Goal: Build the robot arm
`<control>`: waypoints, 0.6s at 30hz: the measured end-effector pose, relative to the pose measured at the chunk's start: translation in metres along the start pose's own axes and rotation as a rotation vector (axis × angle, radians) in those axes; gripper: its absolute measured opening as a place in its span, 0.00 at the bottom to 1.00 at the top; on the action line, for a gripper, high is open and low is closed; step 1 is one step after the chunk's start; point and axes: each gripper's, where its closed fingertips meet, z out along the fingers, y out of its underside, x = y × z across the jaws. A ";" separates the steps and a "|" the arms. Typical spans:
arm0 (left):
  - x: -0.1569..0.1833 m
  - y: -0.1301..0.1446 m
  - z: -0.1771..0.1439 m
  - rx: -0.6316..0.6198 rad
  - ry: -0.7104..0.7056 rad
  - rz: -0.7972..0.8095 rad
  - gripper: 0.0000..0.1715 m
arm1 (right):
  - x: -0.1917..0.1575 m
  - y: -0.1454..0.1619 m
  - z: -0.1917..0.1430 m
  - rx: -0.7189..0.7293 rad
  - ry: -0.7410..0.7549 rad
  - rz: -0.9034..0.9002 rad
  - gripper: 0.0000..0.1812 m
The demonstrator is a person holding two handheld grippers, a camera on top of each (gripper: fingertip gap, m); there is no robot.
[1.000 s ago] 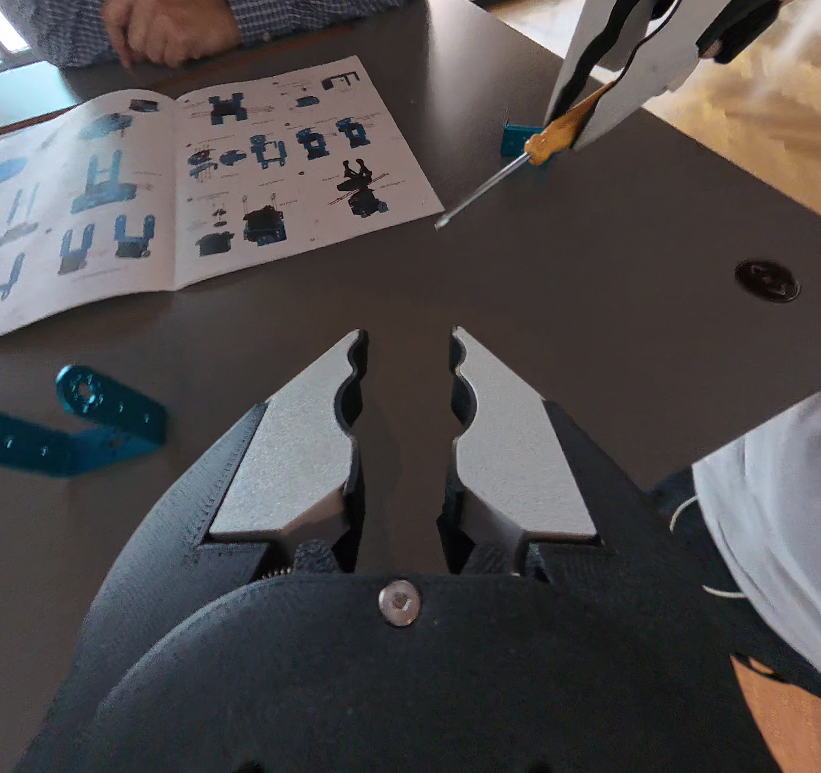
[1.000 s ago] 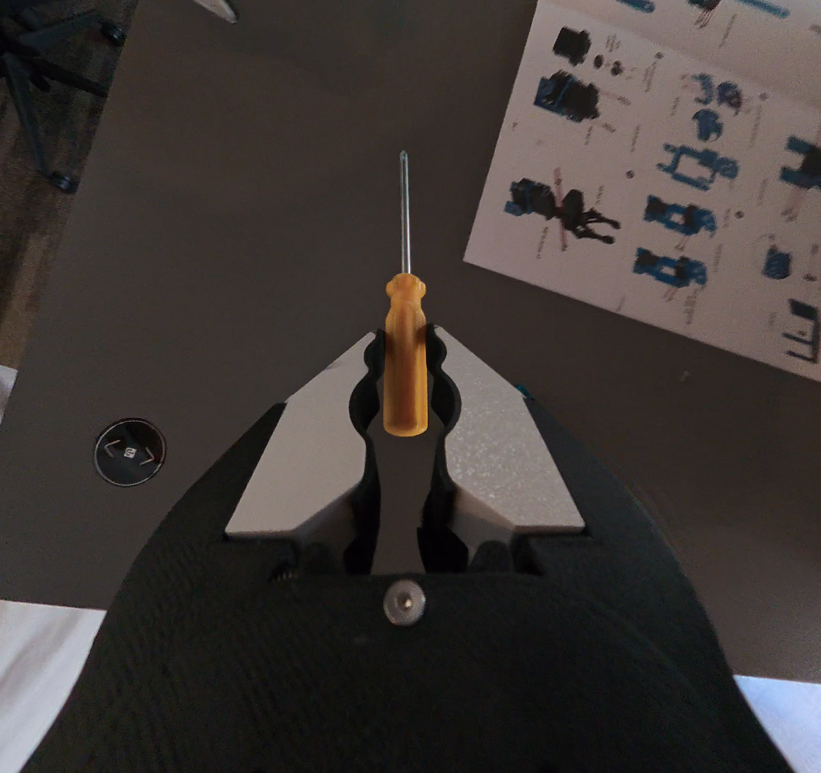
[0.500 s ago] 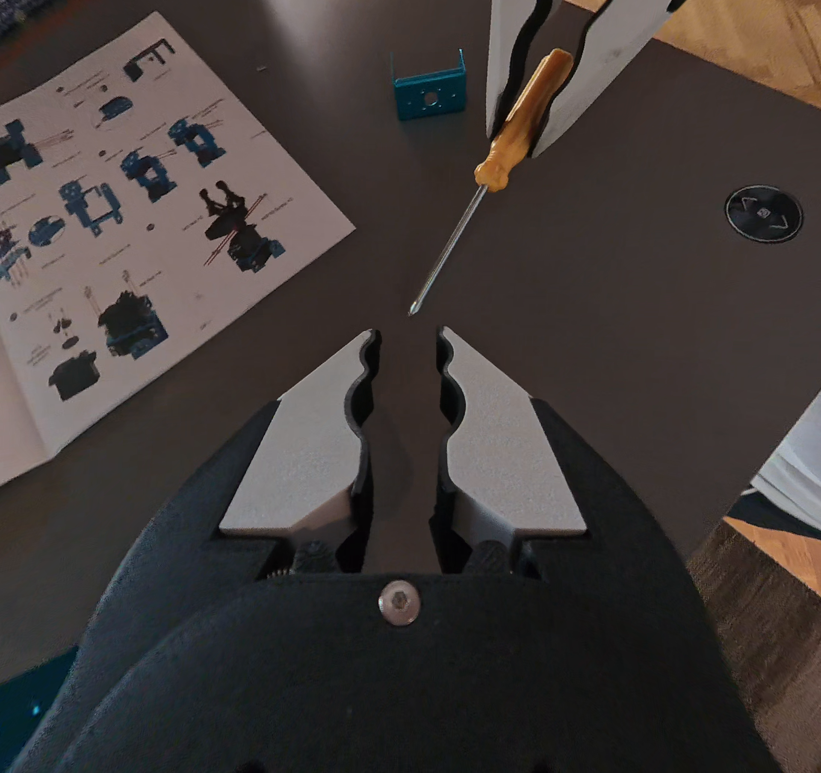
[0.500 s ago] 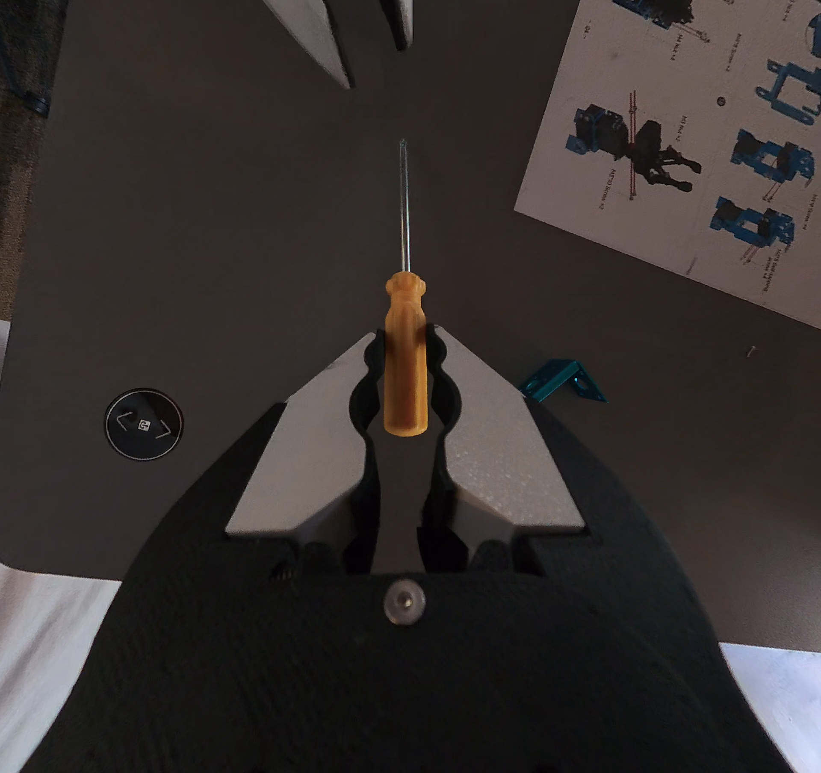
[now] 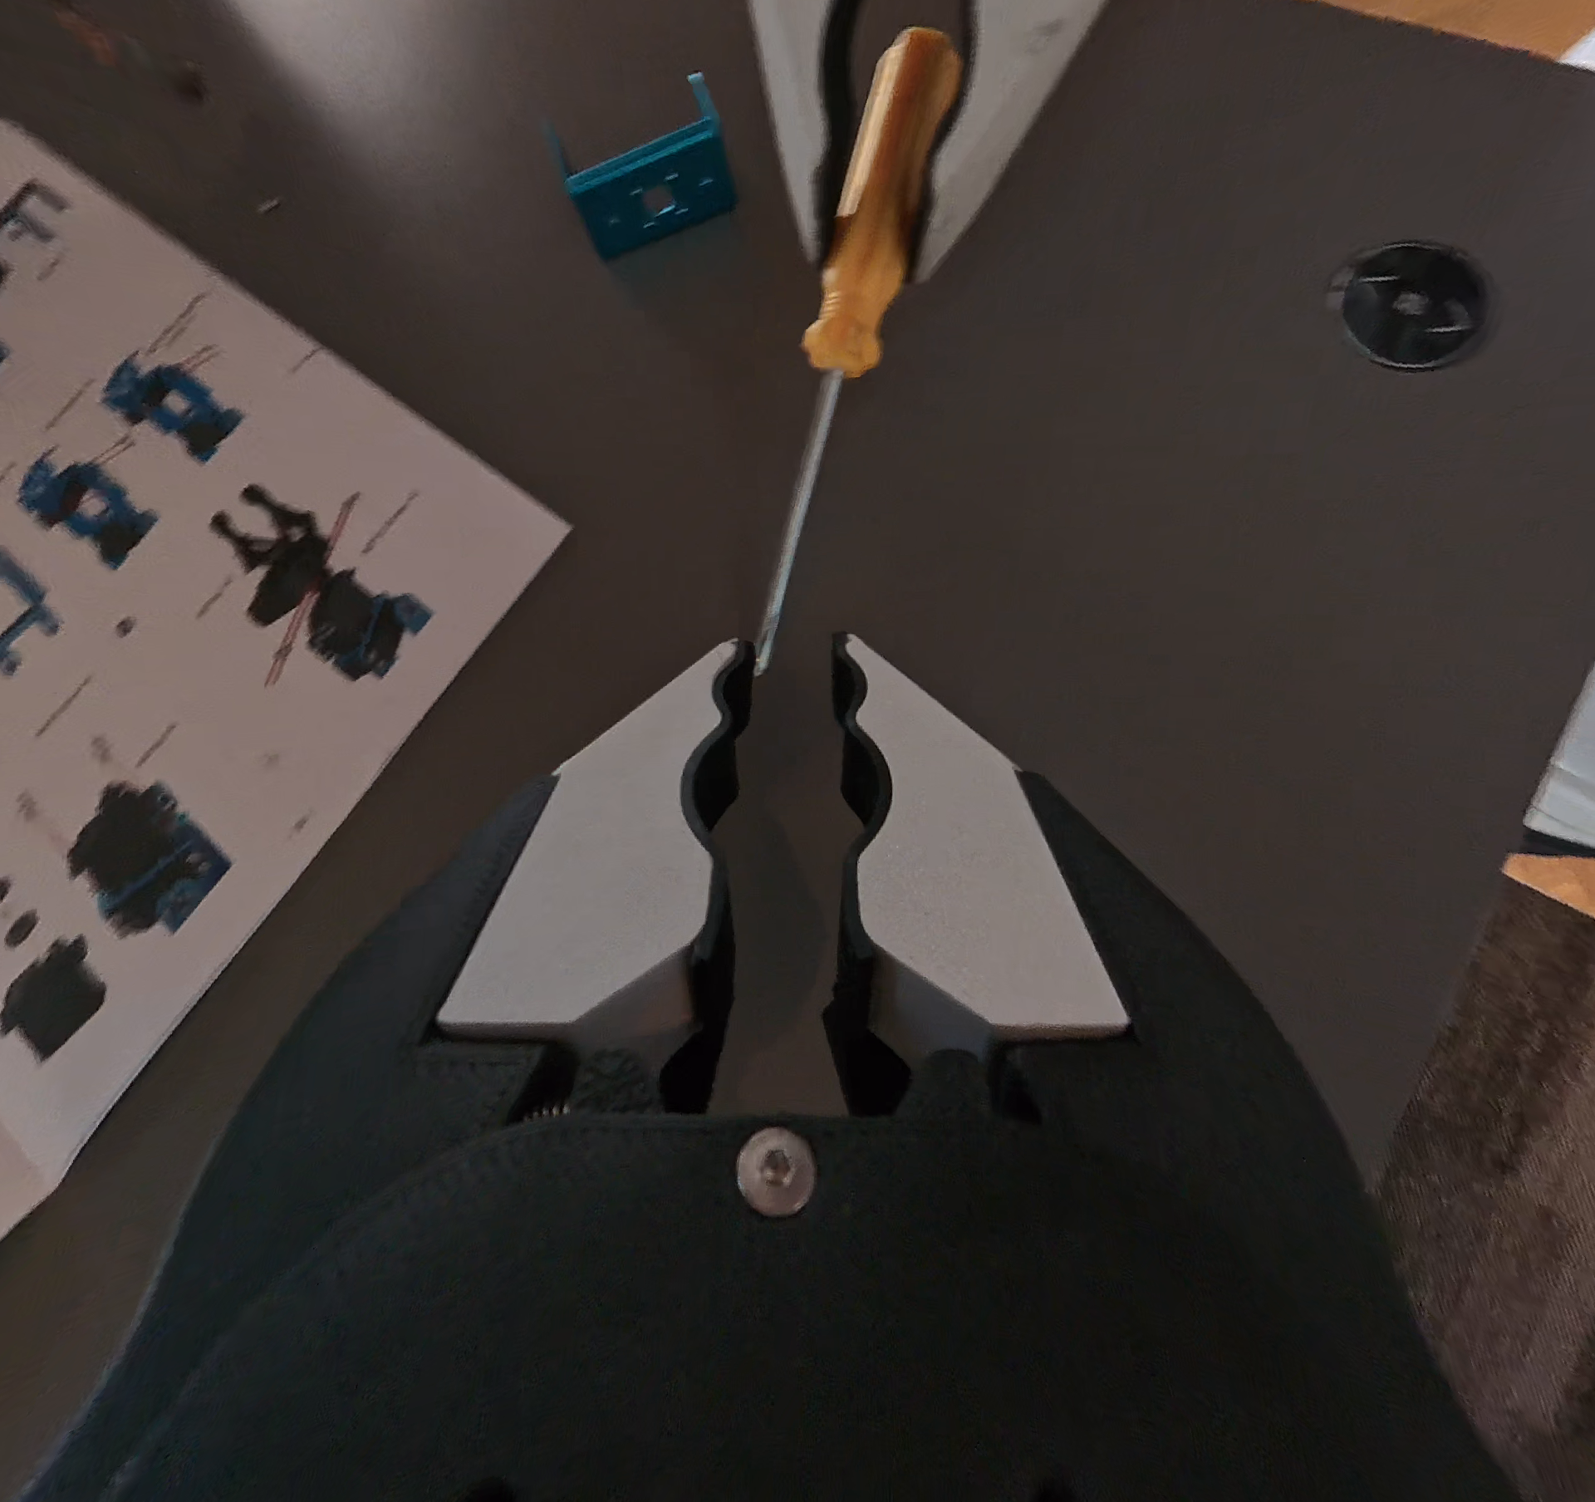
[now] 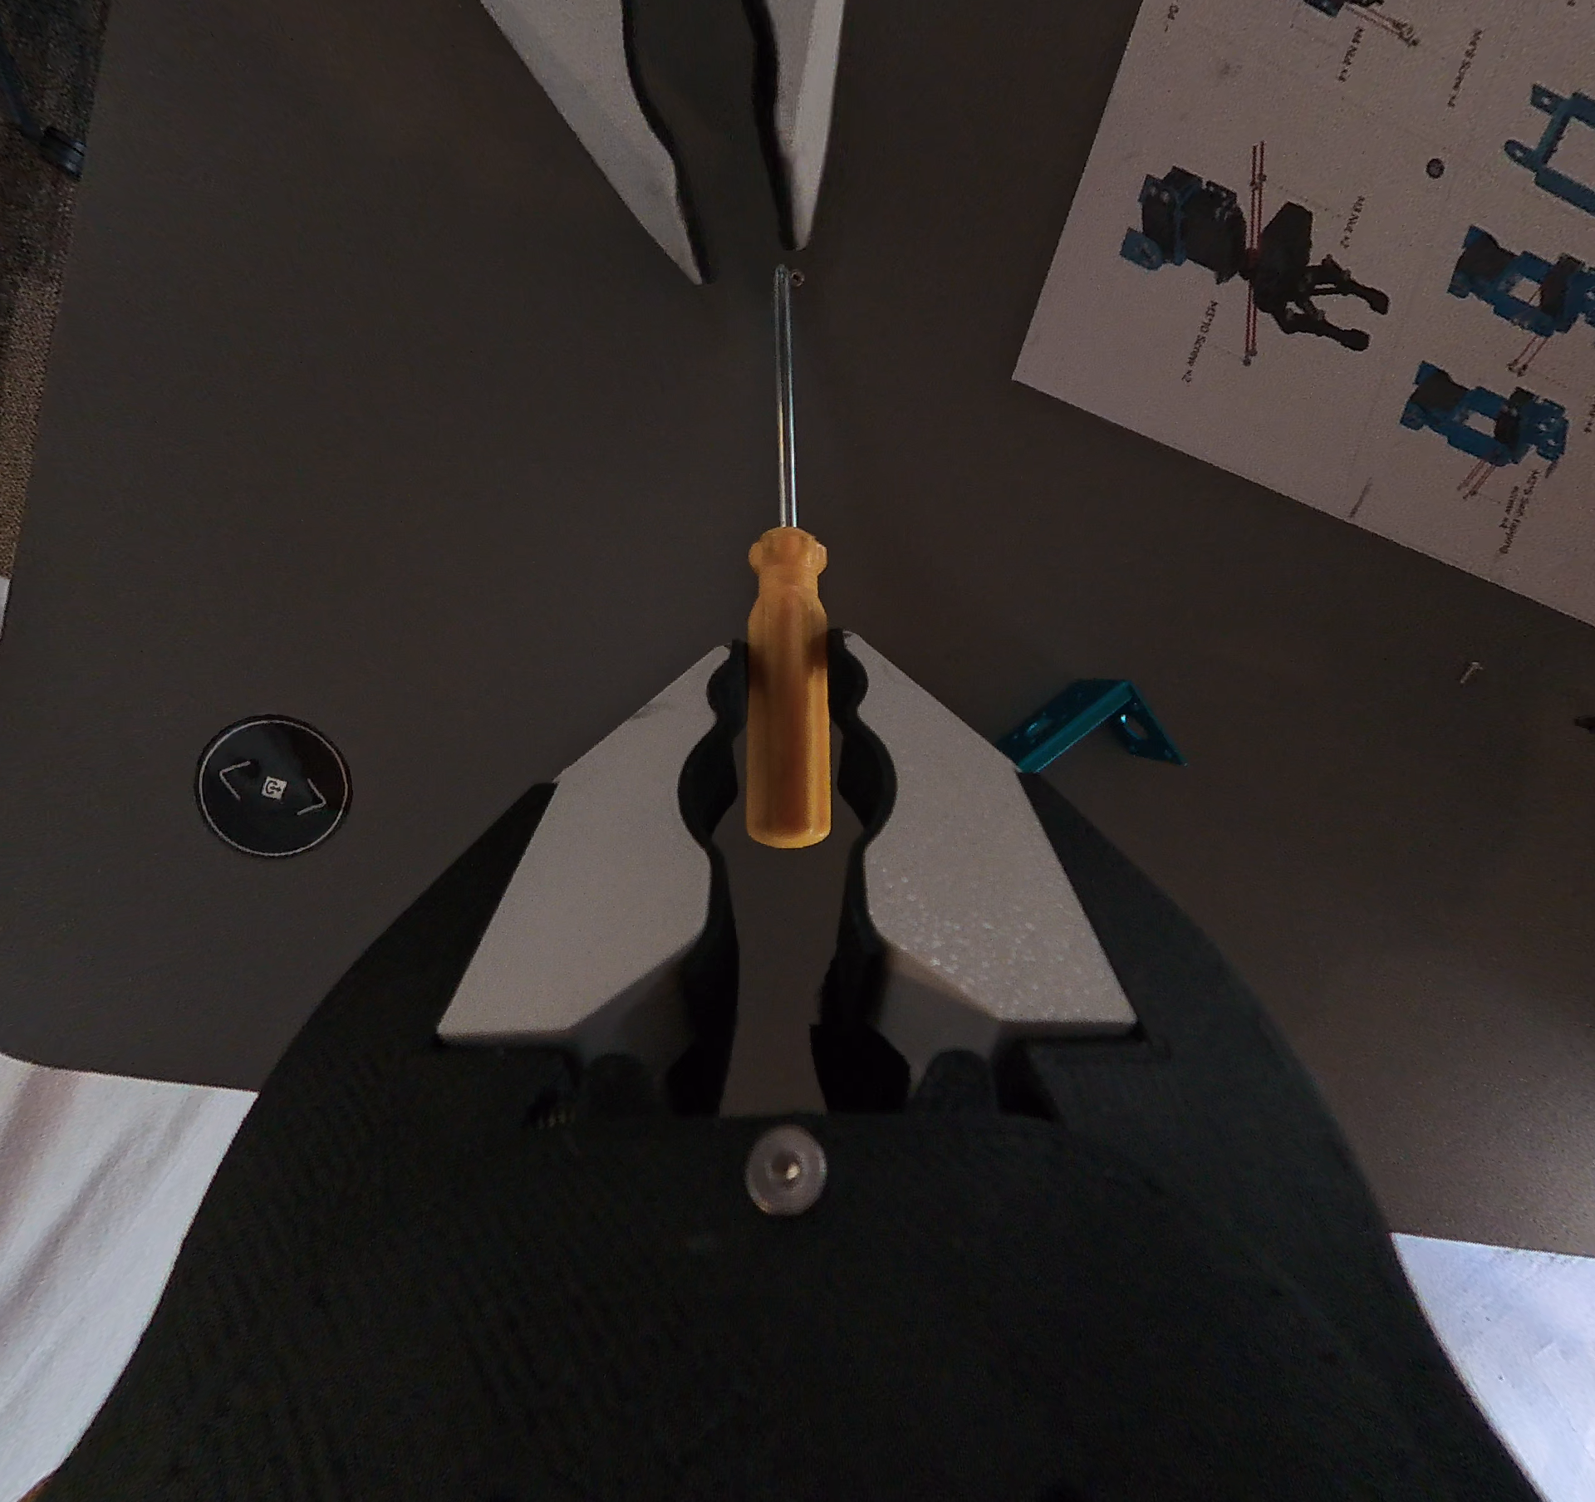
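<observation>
1. From the left wrist view, one left tool (image 5: 790, 653), jaws slightly parted and empty, faces one screwdriver (image 5: 872, 200) whose tip nears its left finger; contact is unclear. One blue bracket (image 5: 652, 196) and one blurred, cut-off booklet (image 5: 216, 597) lie on the tabletop (image 5: 1165, 554).
2. From the right wrist view, one right tool (image 6: 787, 649) clamps the amber handle; one round black disc (image 6: 274, 786) sits left.

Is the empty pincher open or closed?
Open. The left gripper shows dark table between its fingers, with the screwdriver tip at its mouth.
</observation>
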 end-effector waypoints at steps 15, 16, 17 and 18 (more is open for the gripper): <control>-0.002 0.005 0.009 -0.009 0.030 -0.023 0.14 | 0.002 0.004 0.001 -0.002 -0.009 0.003 0.10; -0.002 0.004 0.009 -0.009 0.033 -0.023 0.14 | 0.002 0.004 0.001 -0.003 -0.008 0.002 0.10; -0.002 0.005 0.009 -0.012 0.032 -0.021 0.14 | 0.002 0.005 0.001 -0.005 -0.009 0.002 0.10; -0.002 0.005 0.009 -0.018 0.029 -0.017 0.14 | 0.002 0.005 0.001 -0.004 -0.012 0.003 0.10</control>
